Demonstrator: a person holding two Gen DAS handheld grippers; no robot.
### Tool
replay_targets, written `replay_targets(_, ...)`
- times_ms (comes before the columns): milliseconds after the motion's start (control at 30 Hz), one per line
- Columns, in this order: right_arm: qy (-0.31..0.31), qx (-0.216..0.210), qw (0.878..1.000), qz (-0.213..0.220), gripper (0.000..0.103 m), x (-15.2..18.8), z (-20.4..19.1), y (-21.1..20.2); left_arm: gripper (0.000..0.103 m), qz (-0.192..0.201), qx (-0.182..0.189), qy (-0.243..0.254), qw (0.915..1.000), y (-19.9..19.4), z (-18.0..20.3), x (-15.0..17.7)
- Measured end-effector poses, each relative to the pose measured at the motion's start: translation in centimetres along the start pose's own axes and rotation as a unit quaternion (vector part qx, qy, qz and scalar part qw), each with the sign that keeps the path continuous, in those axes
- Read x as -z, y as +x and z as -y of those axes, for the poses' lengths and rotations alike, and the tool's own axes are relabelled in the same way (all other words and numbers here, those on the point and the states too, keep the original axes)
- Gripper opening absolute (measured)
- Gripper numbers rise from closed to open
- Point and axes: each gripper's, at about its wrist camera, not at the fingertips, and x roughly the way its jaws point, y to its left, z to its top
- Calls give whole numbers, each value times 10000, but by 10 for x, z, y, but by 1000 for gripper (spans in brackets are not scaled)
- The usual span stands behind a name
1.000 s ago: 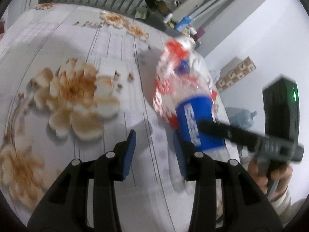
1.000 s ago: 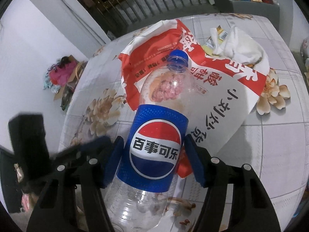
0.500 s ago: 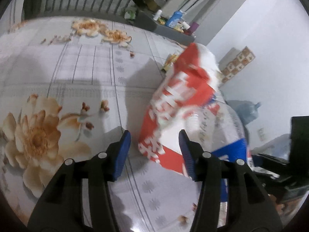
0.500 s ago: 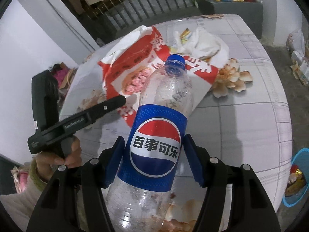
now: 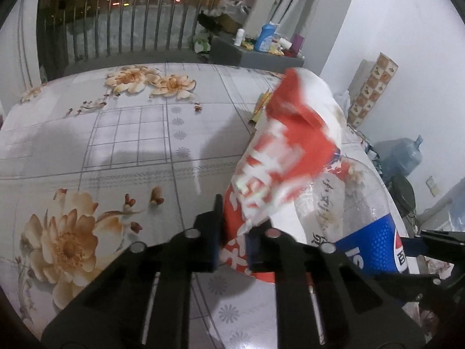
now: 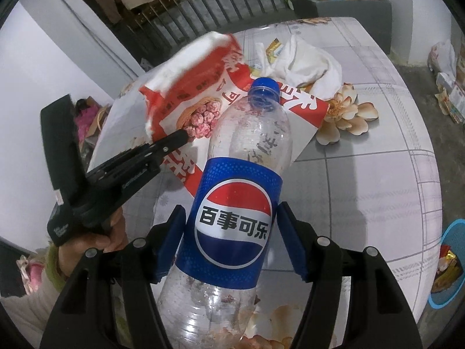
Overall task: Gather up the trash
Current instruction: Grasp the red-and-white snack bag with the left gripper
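Bag (image 5: 279, 157) edge pinched in your left gripper (image 5: 232, 241), jaws just closed; right gripper (image 6: 232, 241) clamps bottle (image 6: 241, 174), cap toward bag mouth.

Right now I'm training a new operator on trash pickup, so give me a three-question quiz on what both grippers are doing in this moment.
1. True or false: the right gripper is clamped on the empty cola bottle.
2. What is pinched in the left gripper?
A. the white cloth
B. the red and white bag
C. the bottle's blue cap
3. Fill in: off the table's right edge, low down, stands a blue ____ with wrappers in it.

Key: 1 true; 2 B, its lower edge, after the jaws have just been closing; 3 basket.
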Motion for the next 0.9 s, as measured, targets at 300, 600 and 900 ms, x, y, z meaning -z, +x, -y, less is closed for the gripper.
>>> replay_targets(300, 205, -167, 9995, -197, 66, -4, 4, 11, 3, 156, -107, 91, 9998, -15, 12, 10)
replay_targets(600, 302, -292, 9991, -60, 64, 0, 8, 1, 2, 378, -123, 129, 9991, -42, 18, 11)
replay_targets(900, 416, -426, 9980, 202, 62, 6, 17, -22, 0, 631, -247, 333, 9971, -77, 28, 13)
